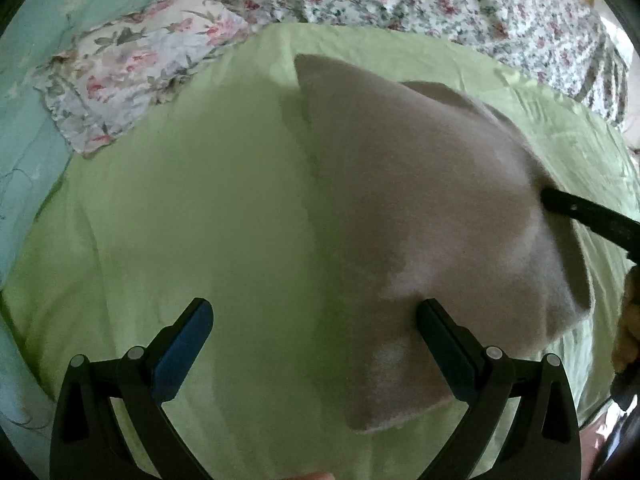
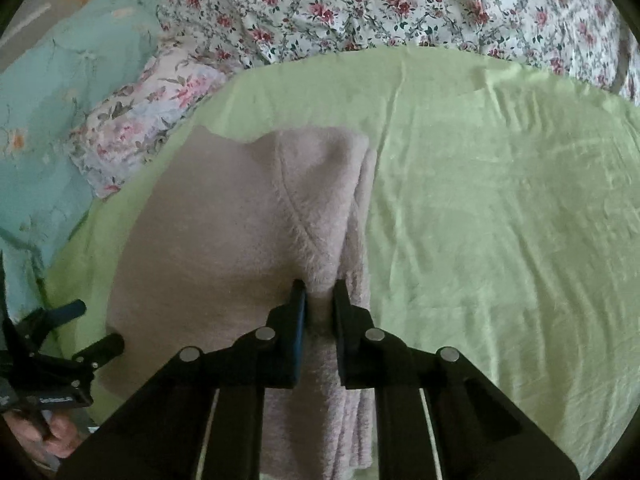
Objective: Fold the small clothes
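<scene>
Fleece first: a pale pink fuzzy garment (image 2: 224, 216) lies on the light green sheet (image 2: 500, 220), spread out flat toward my left side and bunched into a thick folded ridge along its right edge. My right tool (image 2: 320, 292) is clenched on that ridge, both fingers pressed into the pile with a pinch of fabric squeezed between them, and more of the garment runs down beneath the tool toward me. A diagonal seam crosses the fleece just ahead of the fingertips.

My left tool (image 1: 316, 312) is released, jaws spread wide apart, nothing between them. Its right finger (image 1: 440, 336) sits at the near edge of the garment (image 1: 420, 200) (touching or only above it, I cannot tell, the view is blurred), while the left finger (image 1: 192, 328) is over bare sheet (image 1: 180, 220). From the left wrist view the garment looks puffed up, with my right tool's dark finger (image 1: 580, 212) reaching into its far right side.

Outward now: the sheet covers the bed, a folded floral cloth (image 2: 140, 132) rests at its far left corner, a rose-print bedspread (image 2: 400, 4) runs along the far side, and pale turquoise bedding (image 2: 52, 112) lies to the left.
</scene>
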Tool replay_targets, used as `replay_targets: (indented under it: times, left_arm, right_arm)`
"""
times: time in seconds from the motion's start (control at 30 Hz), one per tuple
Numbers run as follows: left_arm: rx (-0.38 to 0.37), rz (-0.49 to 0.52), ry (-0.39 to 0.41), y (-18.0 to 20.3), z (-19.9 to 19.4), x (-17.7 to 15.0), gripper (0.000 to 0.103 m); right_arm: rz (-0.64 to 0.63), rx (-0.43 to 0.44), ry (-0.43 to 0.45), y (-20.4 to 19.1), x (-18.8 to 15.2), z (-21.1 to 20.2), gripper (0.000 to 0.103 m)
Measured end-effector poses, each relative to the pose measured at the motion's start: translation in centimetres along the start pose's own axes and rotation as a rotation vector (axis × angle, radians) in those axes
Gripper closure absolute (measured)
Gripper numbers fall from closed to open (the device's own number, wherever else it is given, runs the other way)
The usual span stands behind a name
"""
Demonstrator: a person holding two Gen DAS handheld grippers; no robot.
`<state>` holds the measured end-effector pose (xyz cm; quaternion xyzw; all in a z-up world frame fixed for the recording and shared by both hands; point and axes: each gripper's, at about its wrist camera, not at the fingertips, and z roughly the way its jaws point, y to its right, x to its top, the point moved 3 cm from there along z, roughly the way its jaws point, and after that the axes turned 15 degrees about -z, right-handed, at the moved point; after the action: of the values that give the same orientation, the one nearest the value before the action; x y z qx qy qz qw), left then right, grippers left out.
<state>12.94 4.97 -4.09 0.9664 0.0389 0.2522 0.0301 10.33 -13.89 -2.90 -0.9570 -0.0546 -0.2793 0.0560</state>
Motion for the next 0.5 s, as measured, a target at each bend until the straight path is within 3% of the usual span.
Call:
replay_targets:
  times: [0.17, 0.27, 0.5]
  left_arm:
    - [0.002, 0.020, -0.029, 0.5, 1.1, -1.2, 0.000]
    - [0.001, 0.017, -0.024, 0.3, 0.9, -1.2, 0.000]
    - [0.016, 0.027, -0.001, -0.1, -0.5, -1.5, 0.001]
  right_arm:
    - [0.010, -0.008, -0.015, 0.1, -0.5, 0.5, 0.087]
    - [0.017, -0.013, -0.007, 0.2, -0.6, -0.4, 0.078]
    - [0.023, -0.010, 0.020, -0.5, -1.6, -3.4, 0.077]
